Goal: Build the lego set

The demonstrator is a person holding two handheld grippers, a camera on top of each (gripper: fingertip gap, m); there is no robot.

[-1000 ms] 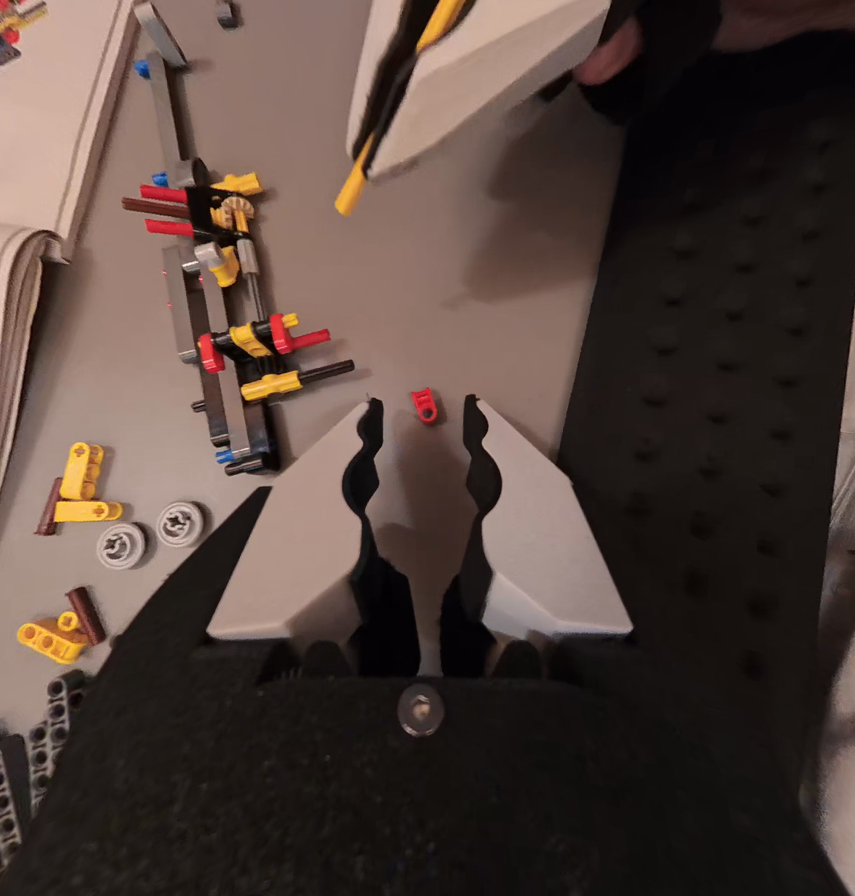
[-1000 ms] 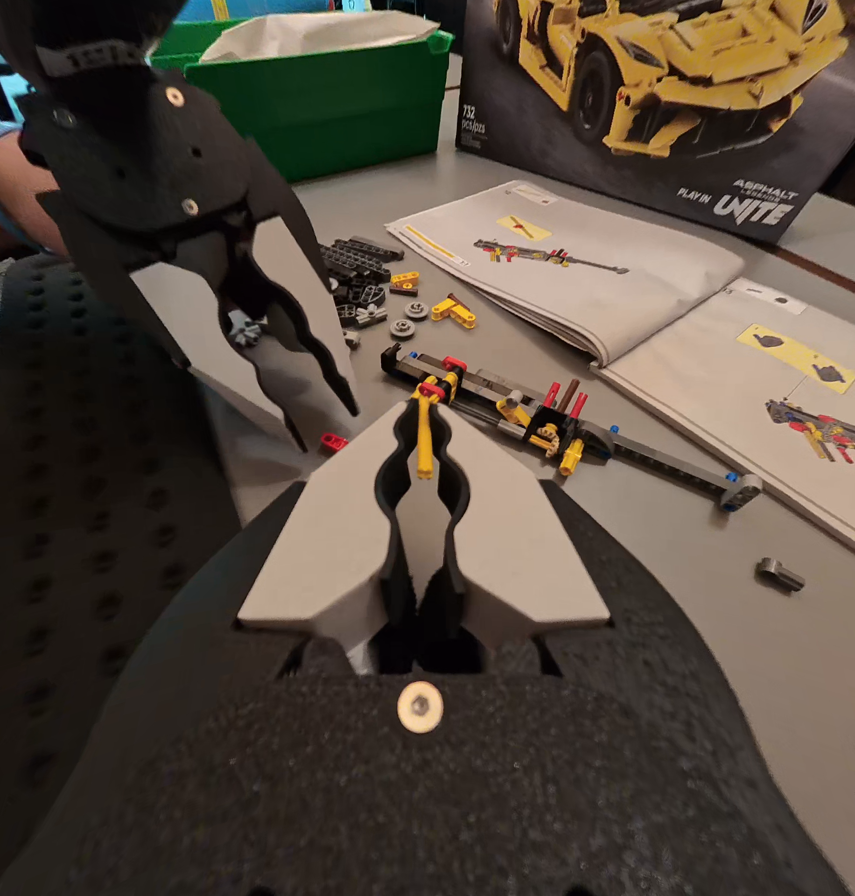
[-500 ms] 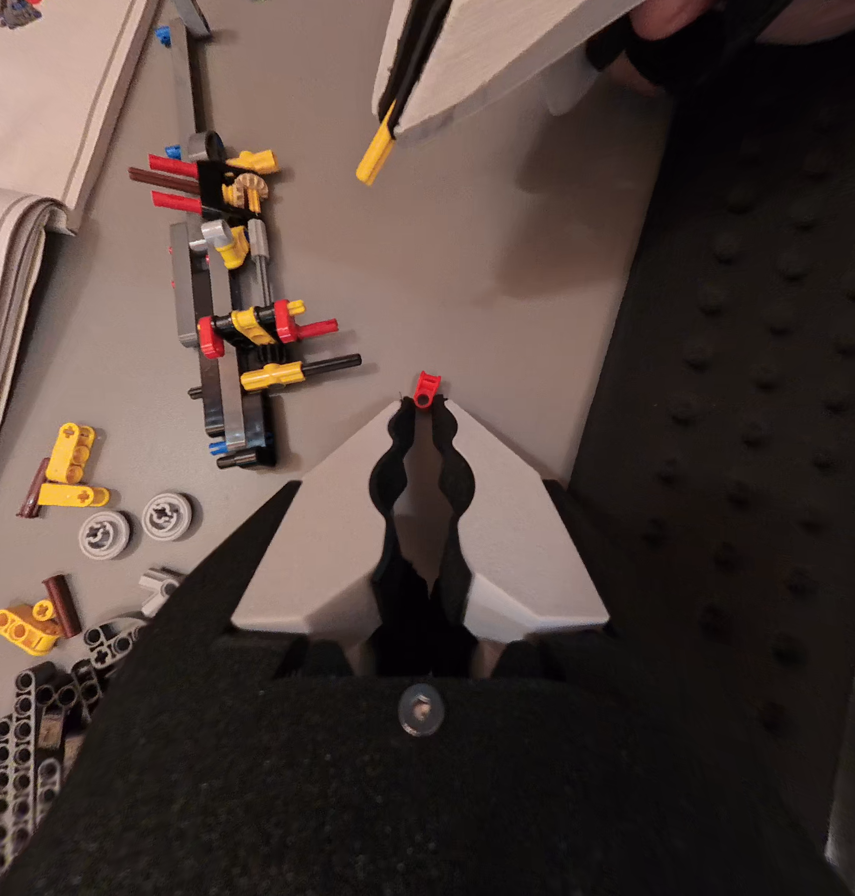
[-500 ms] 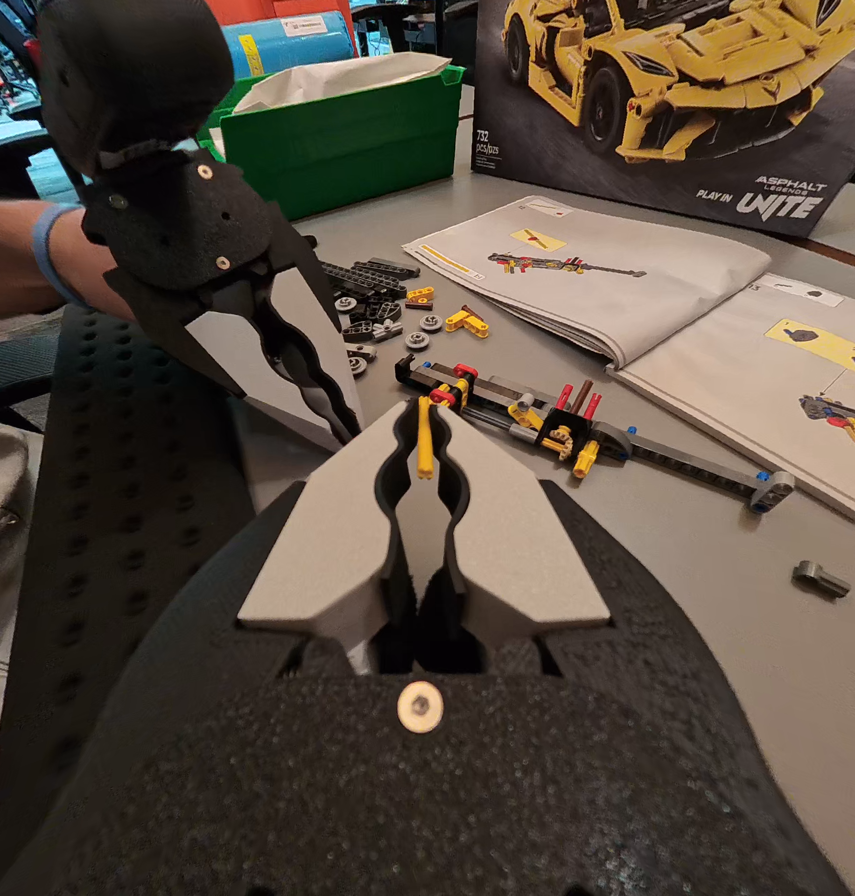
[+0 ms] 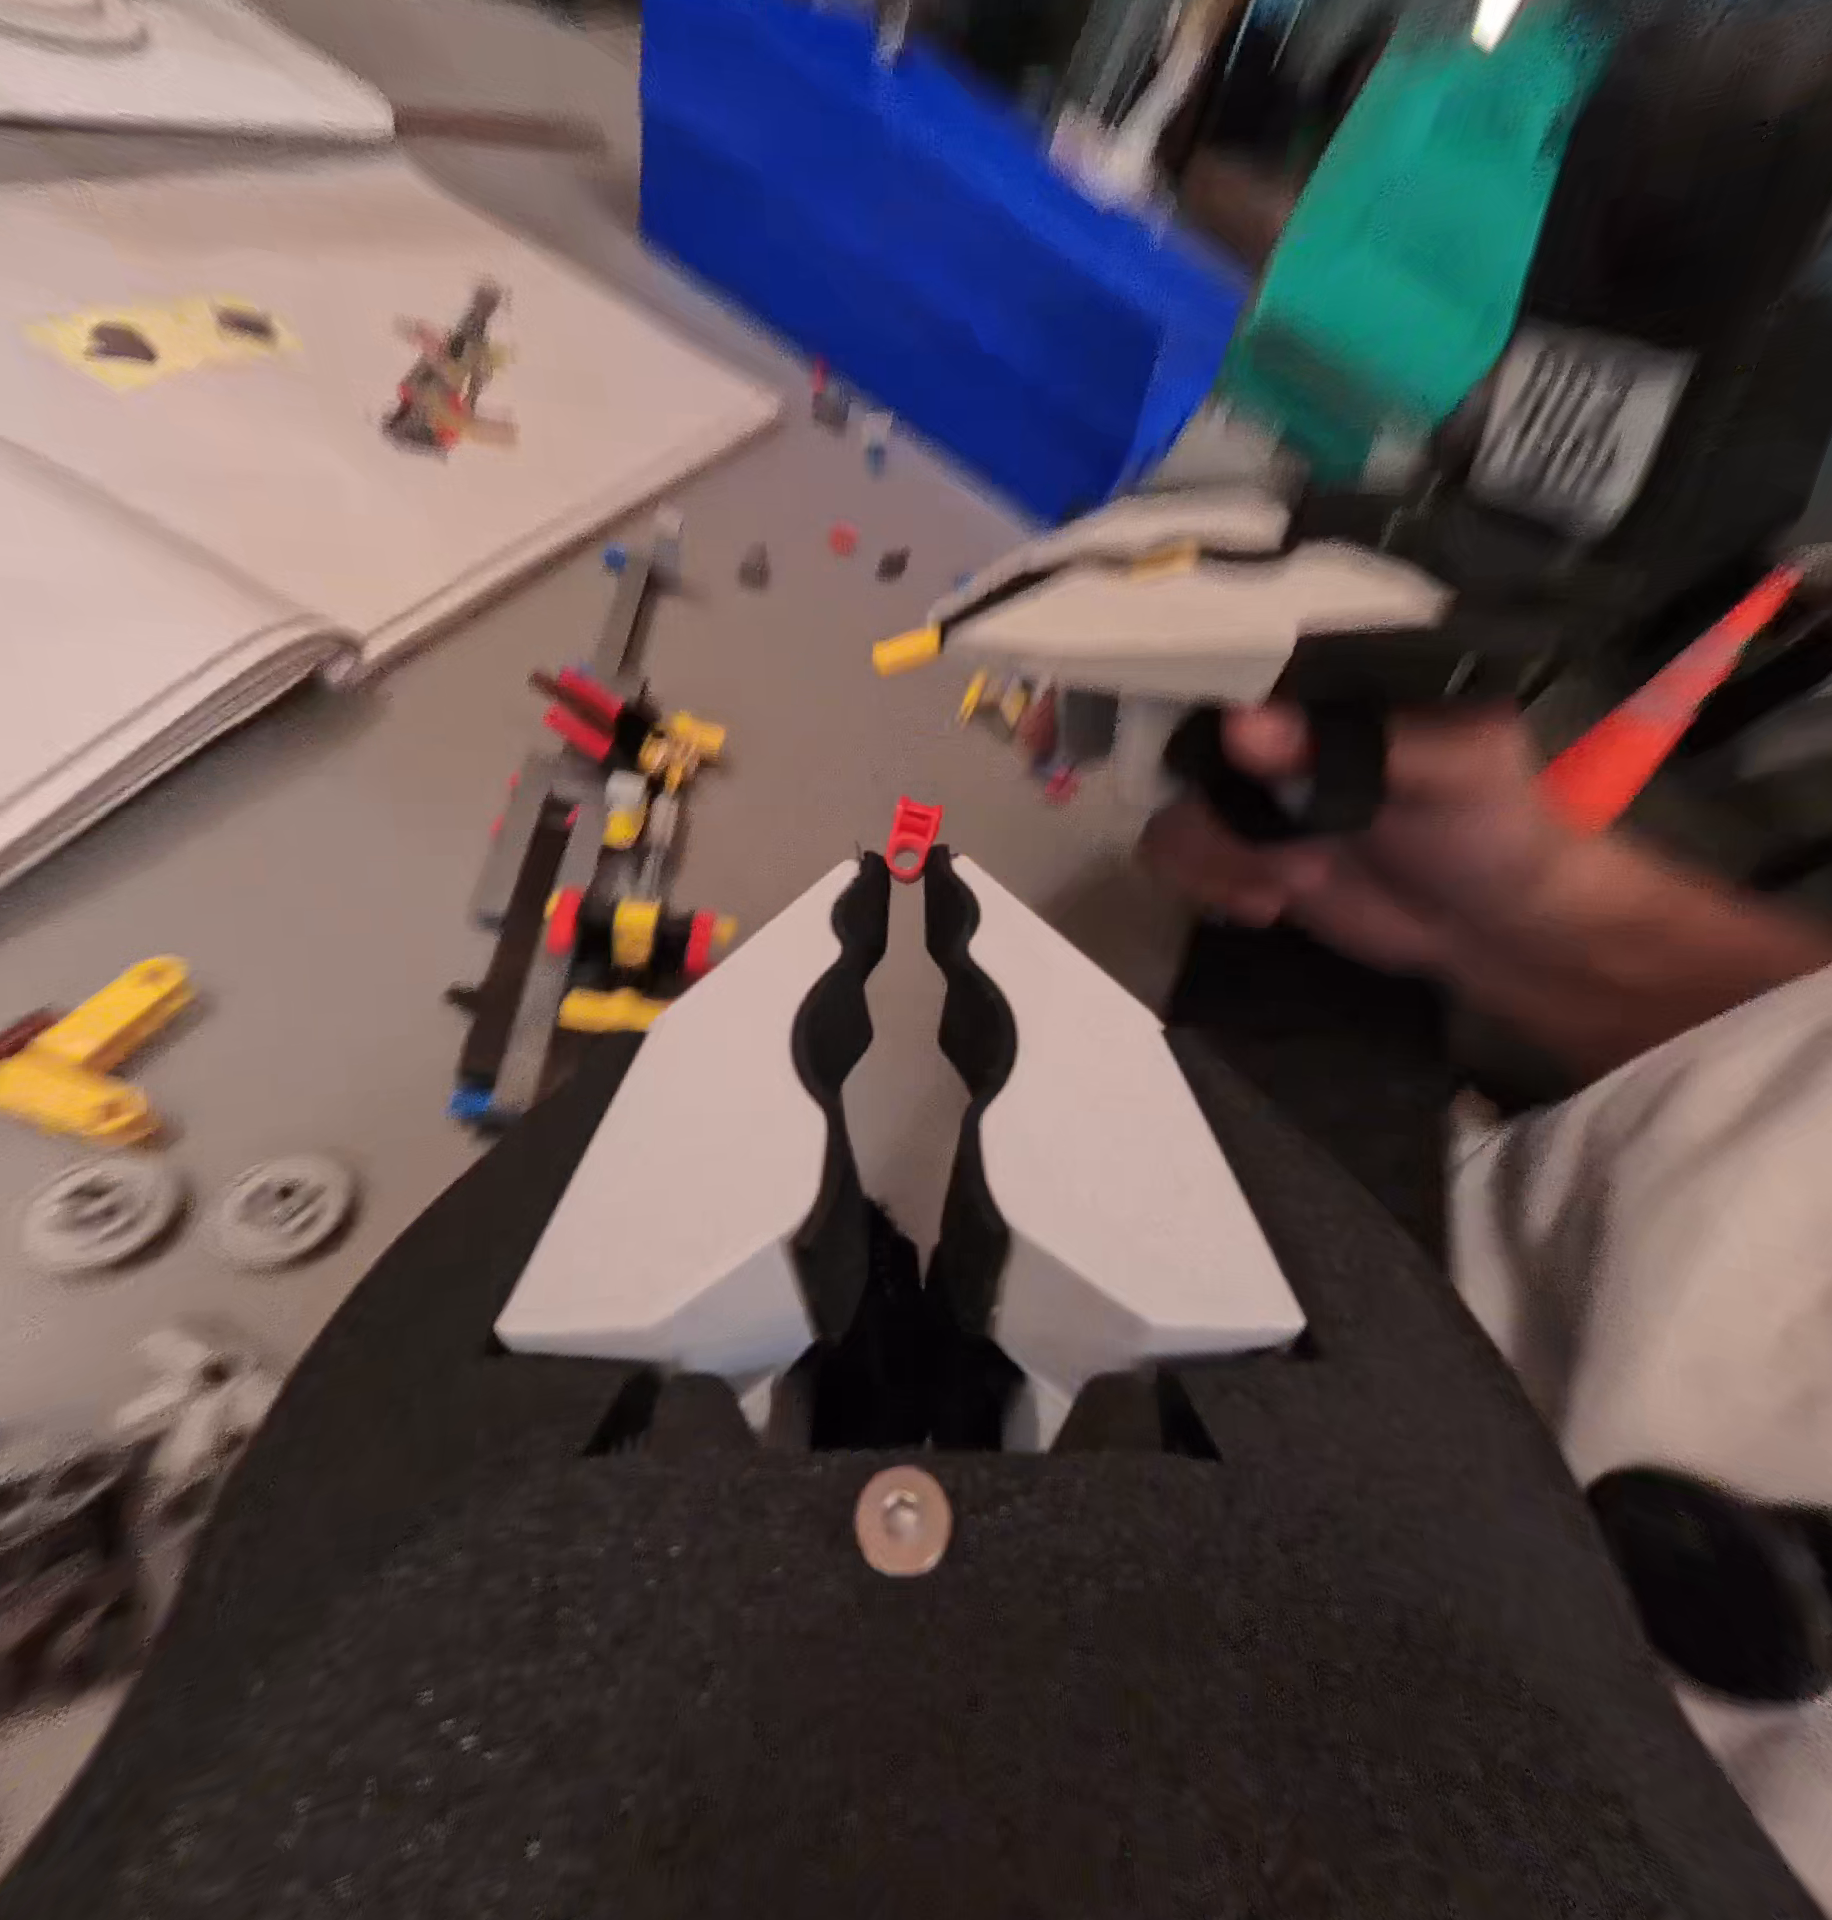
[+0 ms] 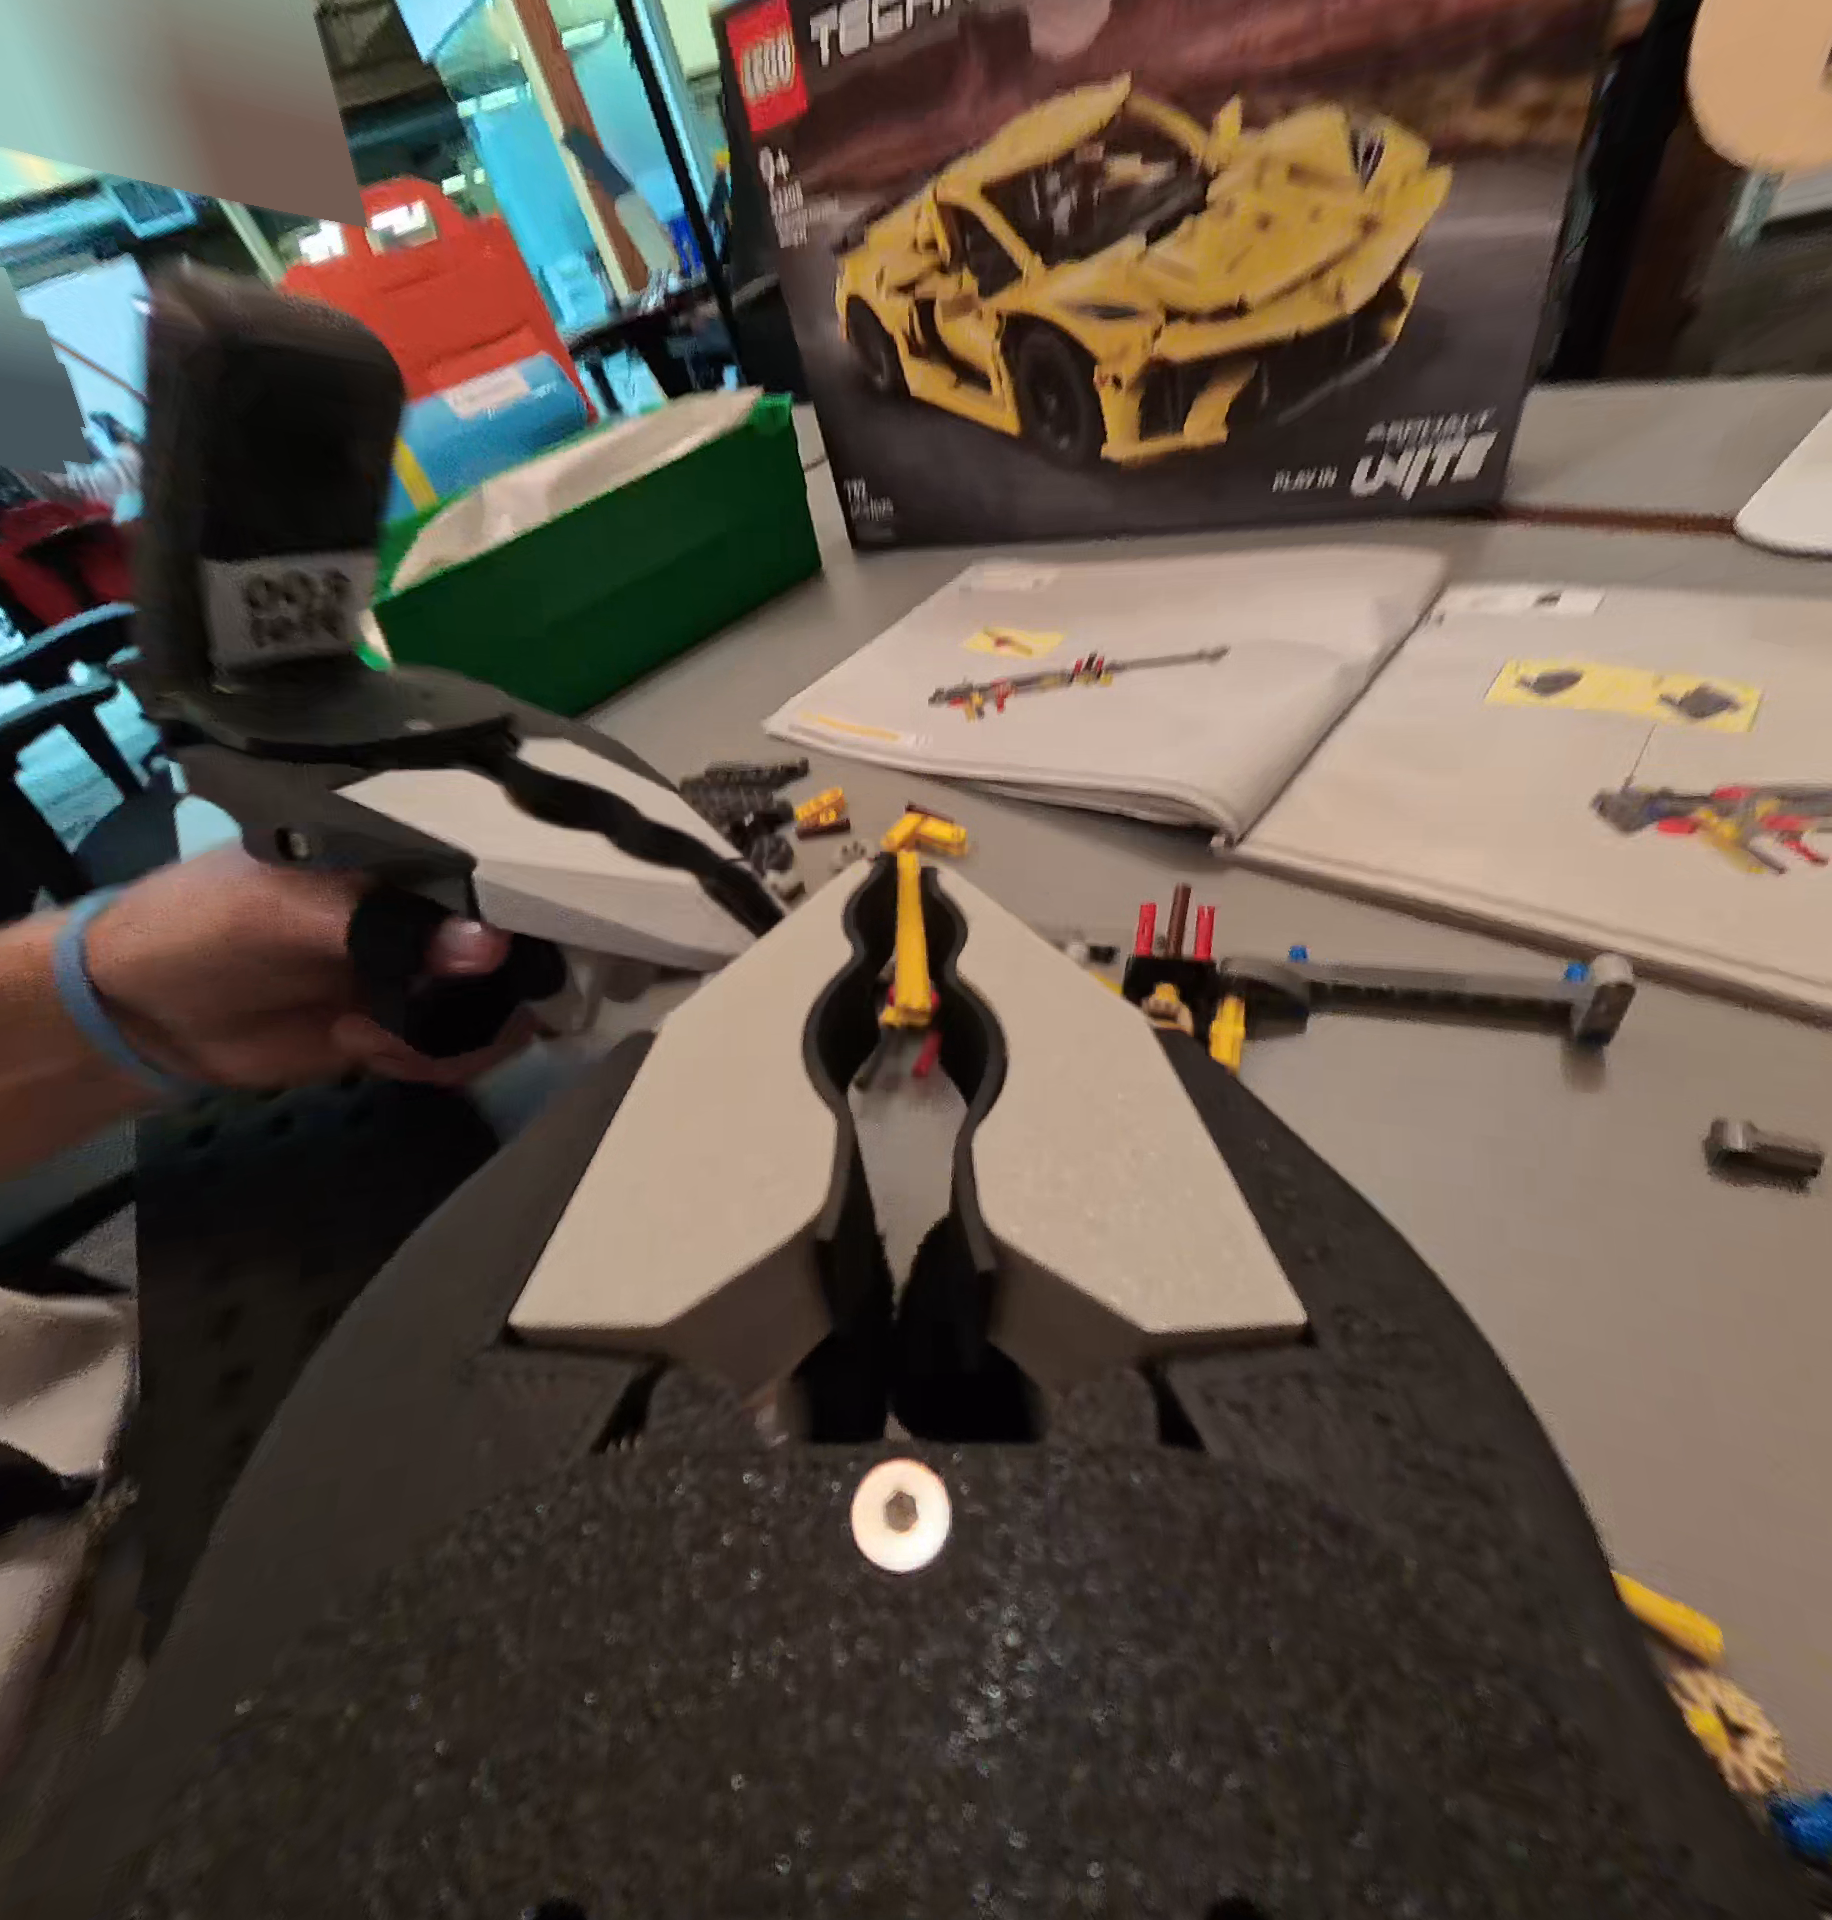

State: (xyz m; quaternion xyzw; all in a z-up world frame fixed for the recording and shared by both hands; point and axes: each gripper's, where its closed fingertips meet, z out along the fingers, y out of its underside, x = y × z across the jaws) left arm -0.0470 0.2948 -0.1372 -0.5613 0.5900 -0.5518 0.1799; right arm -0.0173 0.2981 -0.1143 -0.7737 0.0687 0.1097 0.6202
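Note:
My left gripper (image 5: 907,860) is shut on a small red connector piece (image 5: 910,829) at its fingertips and holds it up above the grey table. My right gripper (image 6: 904,873) is shut on a long yellow axle (image 6: 908,940) that runs lengthwise between its fingers. In the left wrist view the right gripper (image 5: 1182,613) sits ahead to the right with the yellow axle tip (image 5: 901,652) sticking out. In the right wrist view the left gripper (image 6: 579,831) sits just left of my right fingertips. The part-built assembly (image 5: 590,862) lies on the table; it also shows in the right wrist view (image 6: 1359,987).
An open instruction booklet (image 6: 1255,707) lies at the back, with the set's box (image 6: 1151,281) and a green bin (image 6: 600,582) behind it. Loose yellow, grey and black pieces (image 5: 81,1060) lie on the left. A small grey piece (image 6: 1762,1151) lies at right. A blue box (image 5: 922,249) stands far off. The left gripper's tips are roughly 4 centimeters from the right gripper's.
My left gripper closed on the red connector on the table, then lifted it and tilted up toward the right gripper. The right gripper kept the yellow axle and stayed raised.

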